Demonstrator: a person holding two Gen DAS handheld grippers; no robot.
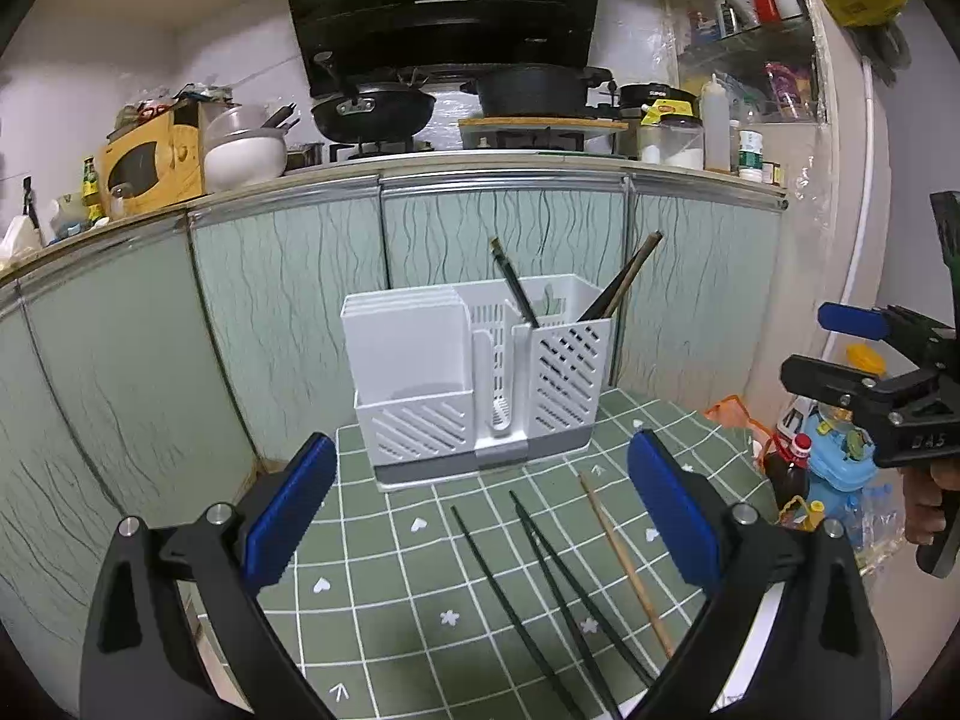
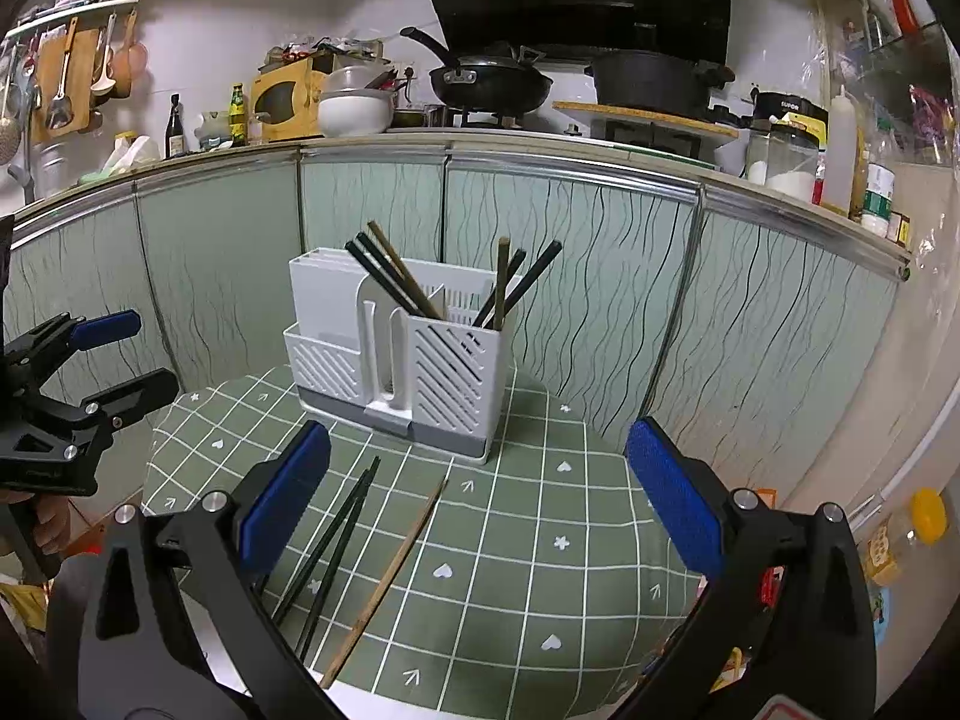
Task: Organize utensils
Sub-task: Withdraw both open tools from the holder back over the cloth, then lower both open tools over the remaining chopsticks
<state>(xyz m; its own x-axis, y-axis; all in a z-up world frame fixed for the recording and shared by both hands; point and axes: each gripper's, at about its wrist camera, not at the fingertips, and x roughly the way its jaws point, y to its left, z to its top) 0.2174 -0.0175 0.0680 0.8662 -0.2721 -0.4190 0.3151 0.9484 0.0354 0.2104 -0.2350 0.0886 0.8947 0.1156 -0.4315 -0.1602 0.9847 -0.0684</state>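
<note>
Green checked cloth (image 1: 420, 570) covers the small table that fills the lower half of both views, with pale cabinet doors (image 1: 270, 300) behind it. At the bottom of the left wrist view the left gripper (image 1: 480, 510) hangs above the cloth, blue pads spread wide and holding nothing. Between its fingers, in the lower middle of the frame, lie three dark chopsticks (image 1: 558, 588) and, just right of them, one wooden chopstick (image 1: 627, 564), all flat on the cloth.

Beyond them, at frame centre, stands the white utensil holder (image 1: 420, 372) on its grey base. Its right slotted compartment holds several chopsticks (image 1: 624, 282) leaning upright; the left flat compartment looks bare from here.

At the bottom of the right wrist view the right gripper (image 2: 480, 480) is likewise spread wide and grips nothing. The loose chopsticks lie in the lower left of that frame, nearer its left finger, with the holder (image 2: 444, 372) up the middle, well apart from both grippers.
</note>
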